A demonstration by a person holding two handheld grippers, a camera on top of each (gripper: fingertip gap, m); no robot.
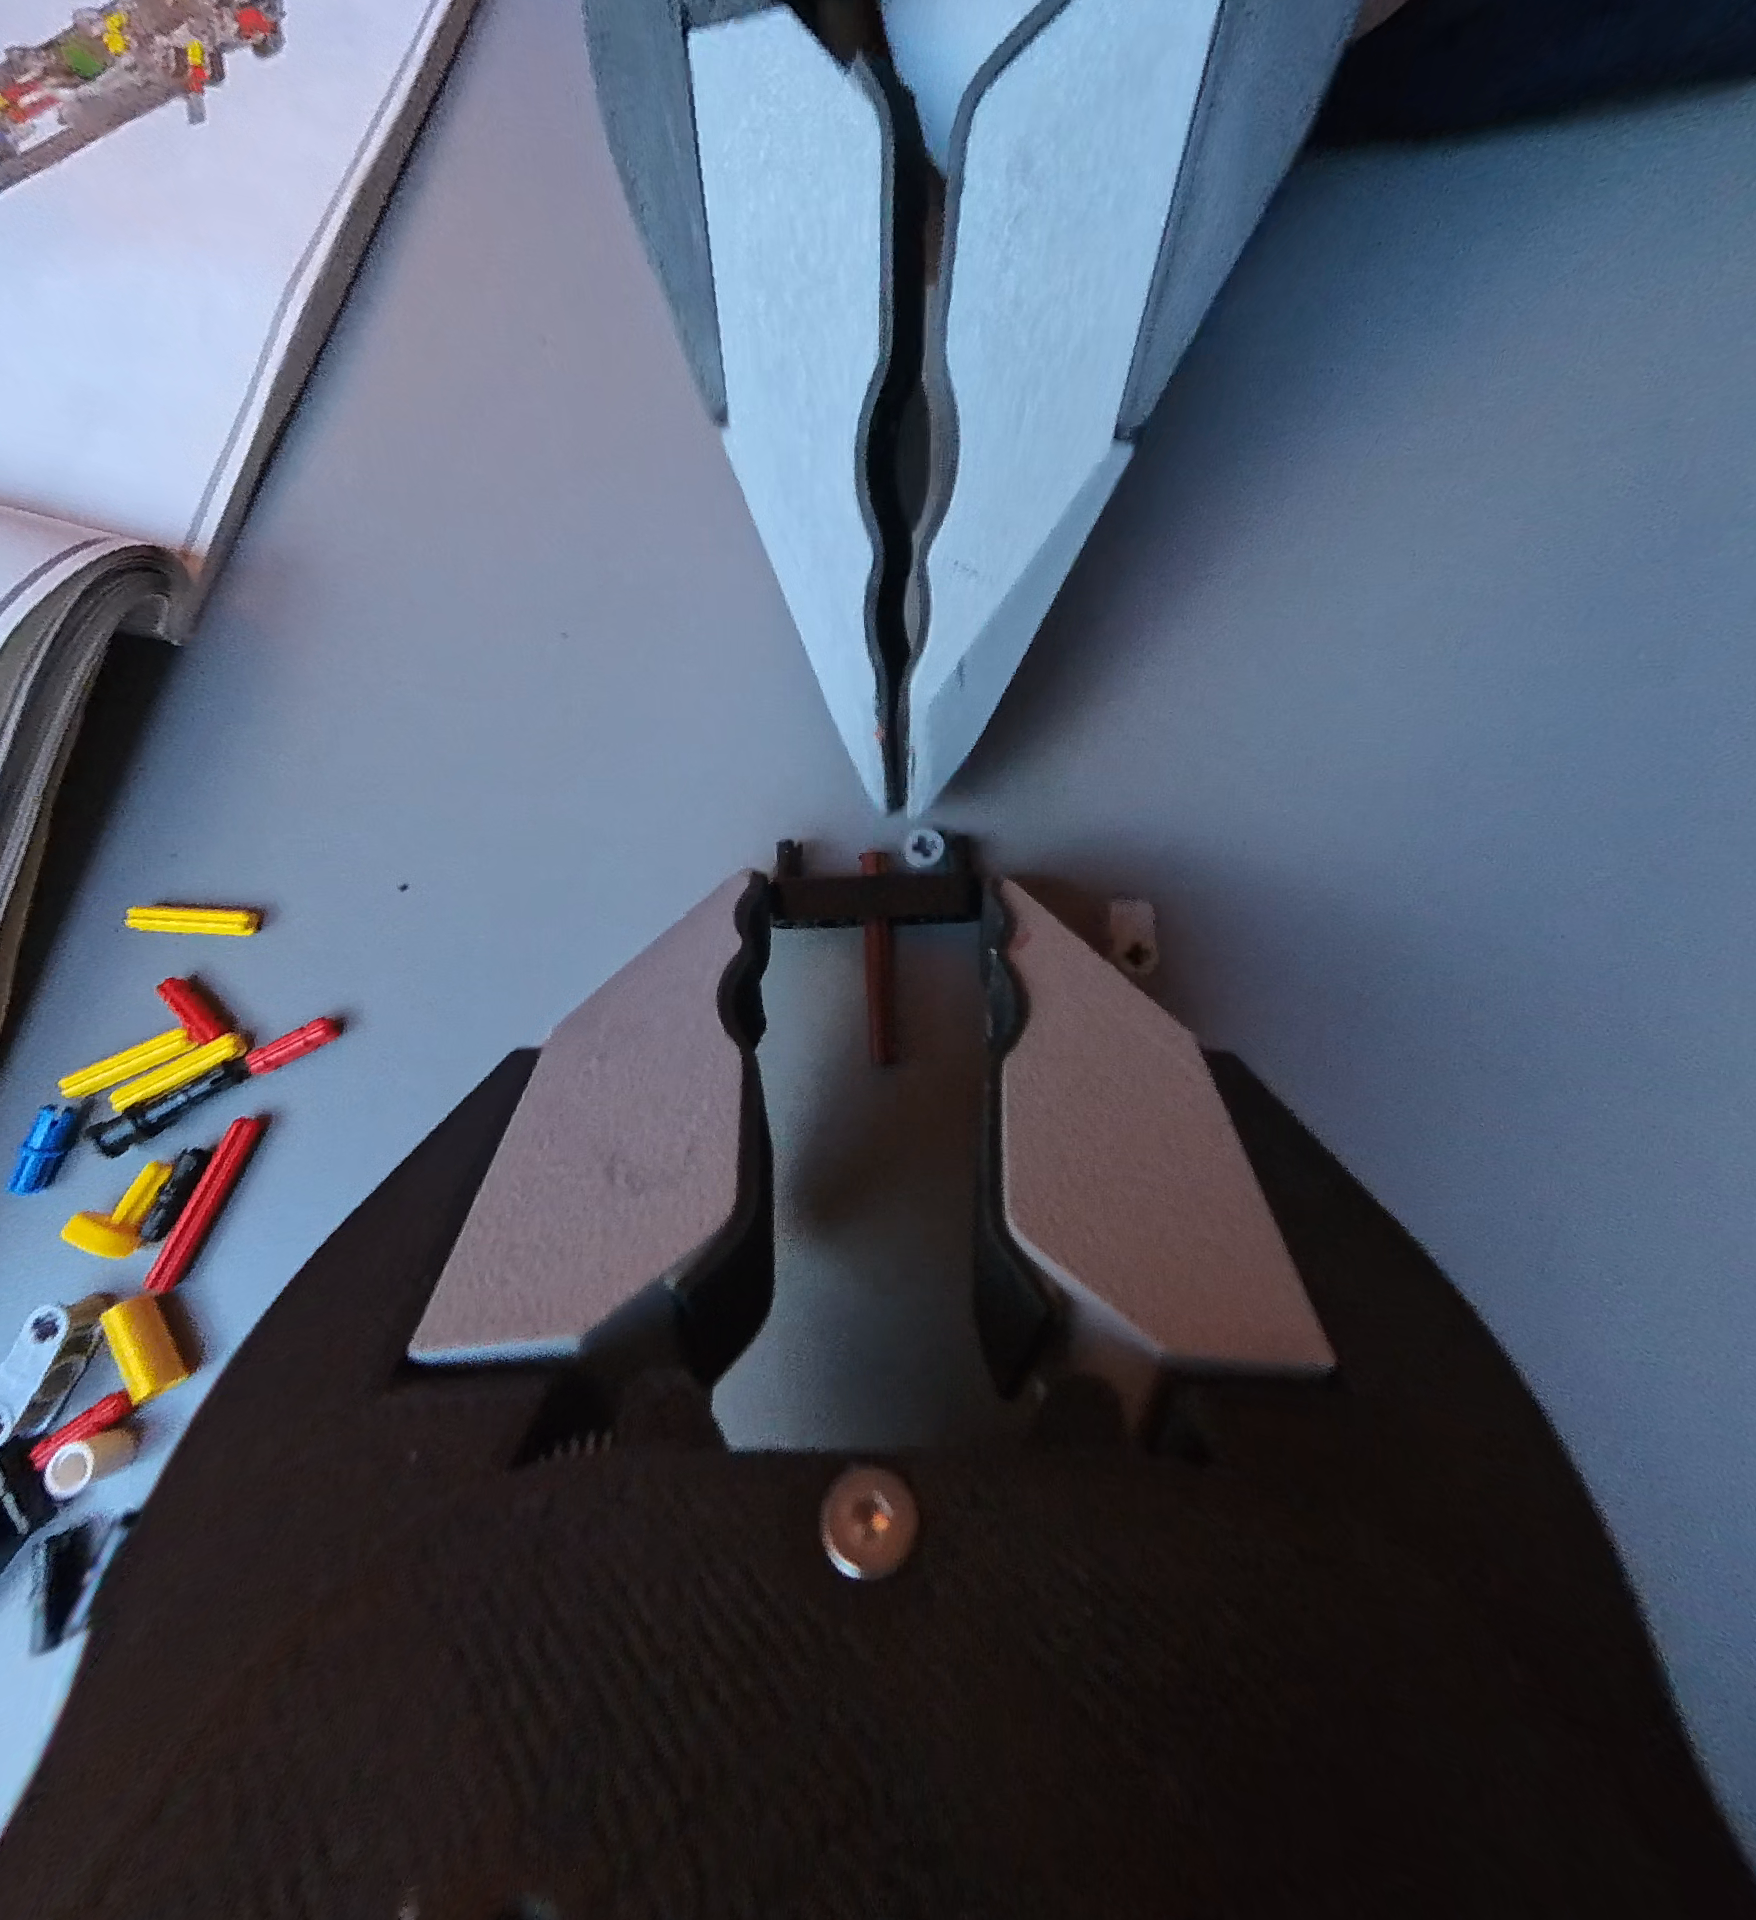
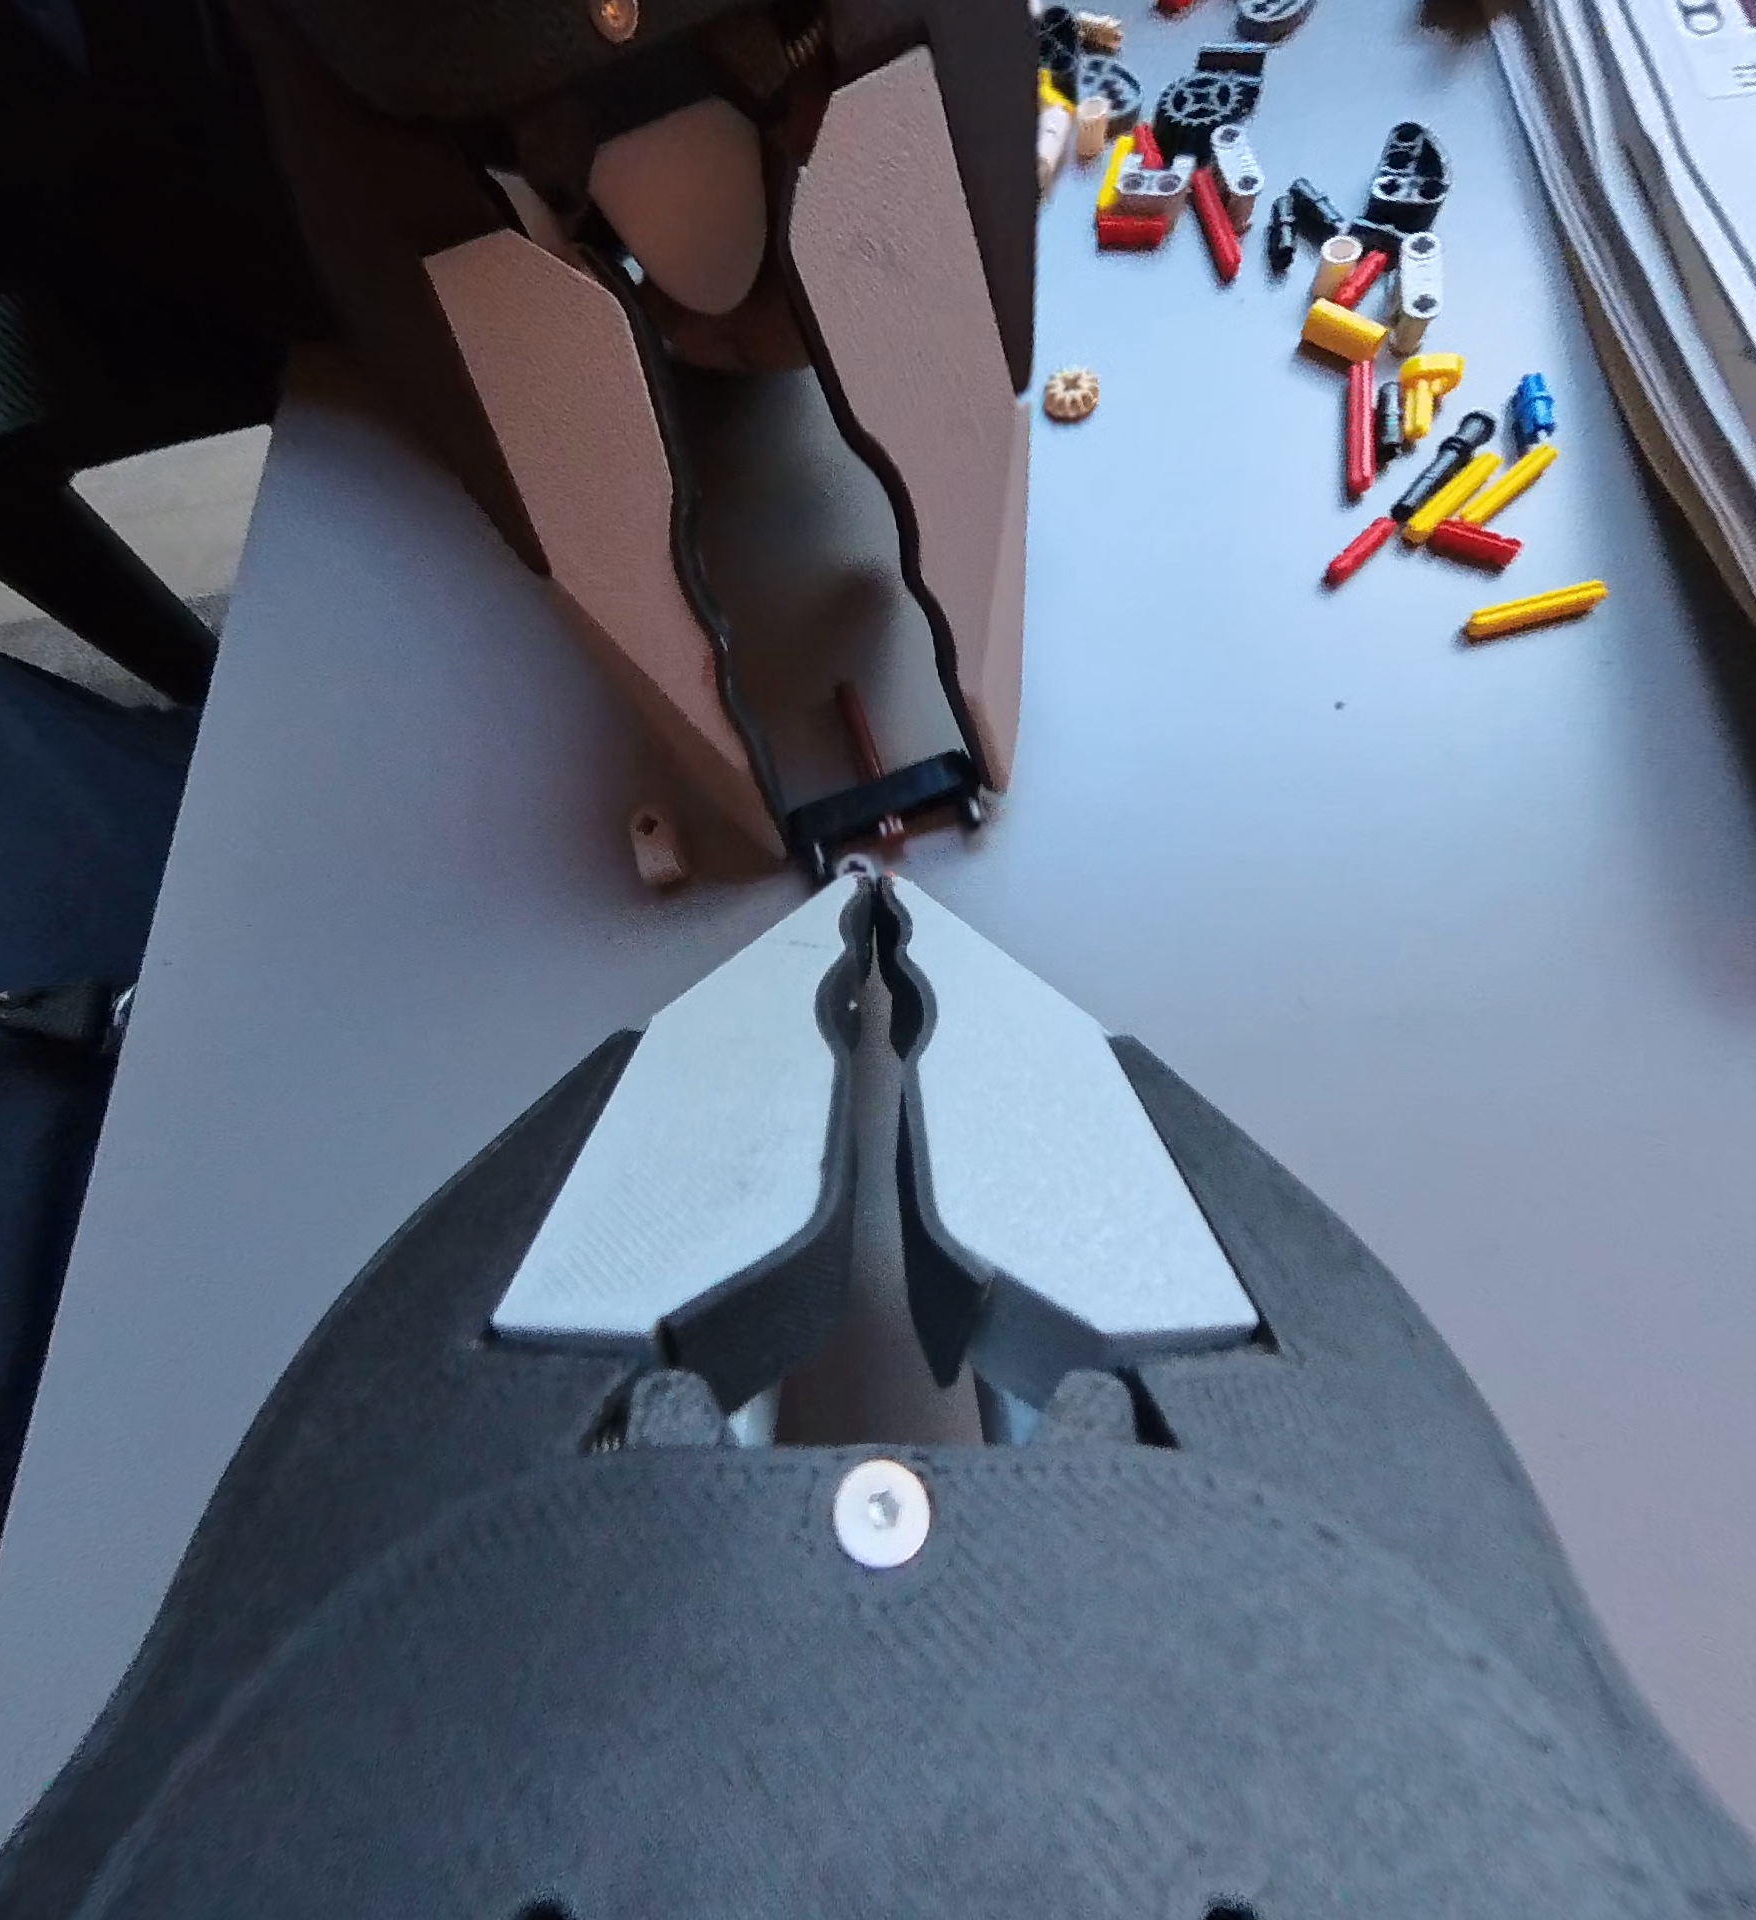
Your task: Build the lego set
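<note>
Left wrist view: left claw [image 1: 876, 883] clamps black beam [image 1: 874, 899]; right claw [image 1: 900, 805], closed and empty, needs careful alignment with grey pin [image 1: 924, 847]

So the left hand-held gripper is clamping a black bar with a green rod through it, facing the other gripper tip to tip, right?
Nearly. The rod is reddish-brown, not green, as the left wrist view shows. The left hand-held gripper does clamp the black bar, facing the right hand-held gripper tip to tip.

Two close wrist cameras face each other low over the table [image 1: 1476, 727].
</note>
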